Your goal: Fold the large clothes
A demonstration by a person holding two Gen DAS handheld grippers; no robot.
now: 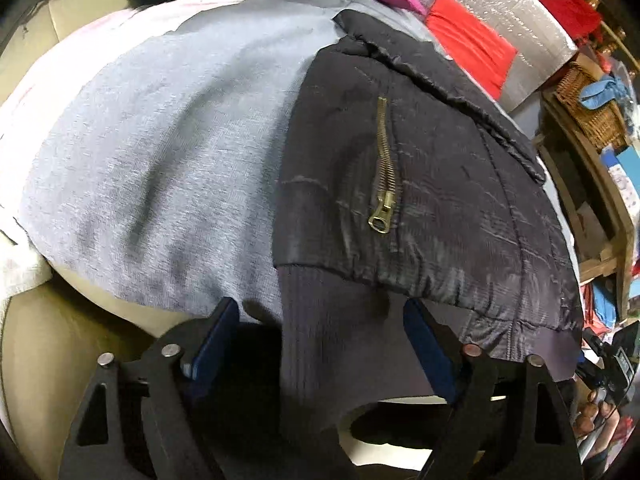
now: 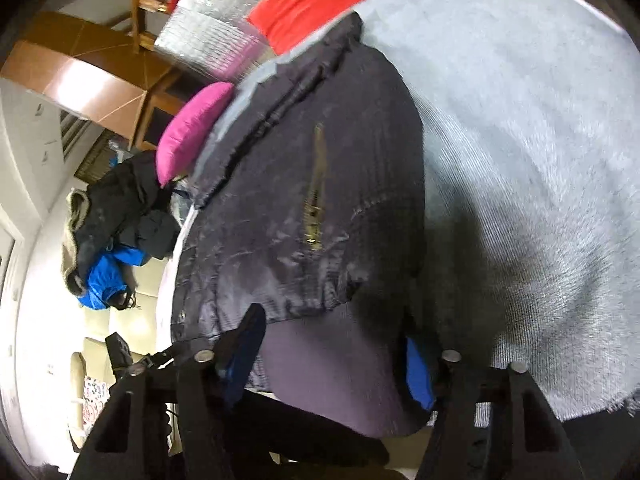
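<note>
I've got the dark quilted jacket (image 1: 420, 184) with the brass zip lying over the grey knit sheet (image 1: 152, 168), its ribbed hem (image 1: 328, 320) between both spread grippers, left (image 1: 320, 344) and right (image 2: 332, 344), probably not pinching yet, so next I close and fold.

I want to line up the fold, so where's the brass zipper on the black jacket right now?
In the left wrist view, the zipper runs down the middle of the black jacket, just right of the grey cloth and above the ribbed hem.
</note>
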